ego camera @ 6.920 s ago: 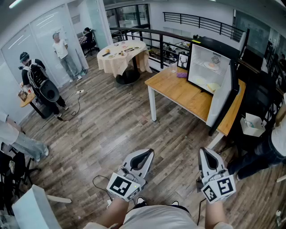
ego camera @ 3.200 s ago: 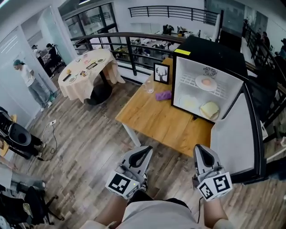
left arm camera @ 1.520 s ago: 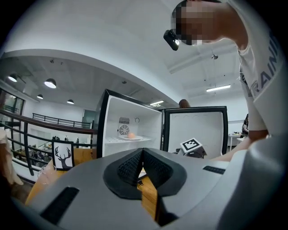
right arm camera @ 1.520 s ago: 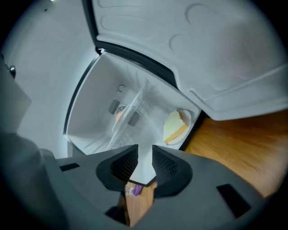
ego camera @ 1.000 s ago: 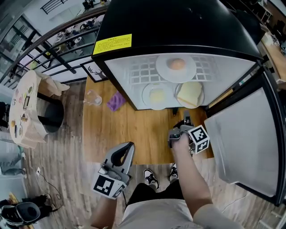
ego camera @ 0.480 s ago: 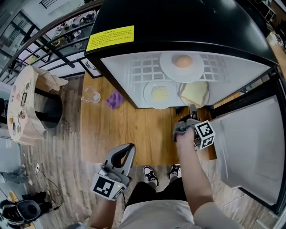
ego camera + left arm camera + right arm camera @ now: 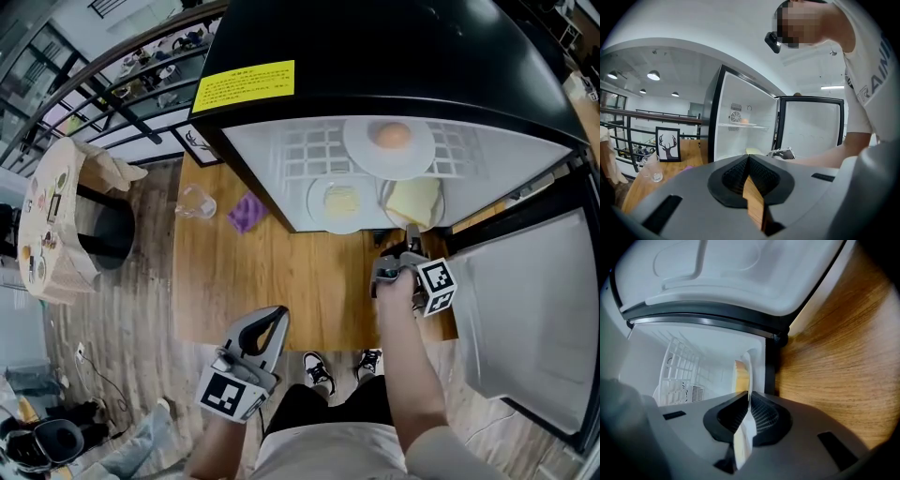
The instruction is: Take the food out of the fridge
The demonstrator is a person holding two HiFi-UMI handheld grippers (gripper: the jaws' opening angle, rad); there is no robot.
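Yellow label: a yellow sticker (image 7: pixel 244 86) on the black top of the fridge (image 7: pixel 394 47), at 11 o'clock in the head view. It carries rows of dark print, too small to read.
Shirt print: grey capitals "RAIN" on the person's white shirt (image 7: pixel 869 89), at 2 o'clock in the left gripper view and cut off by the picture's edge.
Picture: a framed deer drawing (image 7: pixel 667 144) stands on the worktop (image 7: pixel 281 281), at 9 o'clock of the fridge.
Right tongs: the right tongs (image 7: pixel 411 234) reach into the fridge floor at 1 o'clock of the head view's centre. The jaws have just been closing and stand narrow, pinched on the near rim of the slice plate (image 7: pixel 412 199). The white rim runs edge-on between the pads.
Left tongs: the left tongs (image 7: pixel 277 319) are at 6 o'clock, by the worktop's near edge. The jaws meet at the tips and grip nothing.
Food: a pale slice lies on the gripped plate. Just at its 9 o'clock is a second plate (image 7: pixel 342 200) with pale yellow food. On the wire shelf (image 7: pixel 314 150) a third plate (image 7: pixel 389 155) bears a round peach-coloured piece. All of it is inside the fridge.
Door: the fridge door (image 7: pixel 525 319) is swung open, at 4 o'clock.
Worktop extras: a glass (image 7: pixel 195 202) and a purple cloth (image 7: pixel 247 212), near each other at 9 o'clock.
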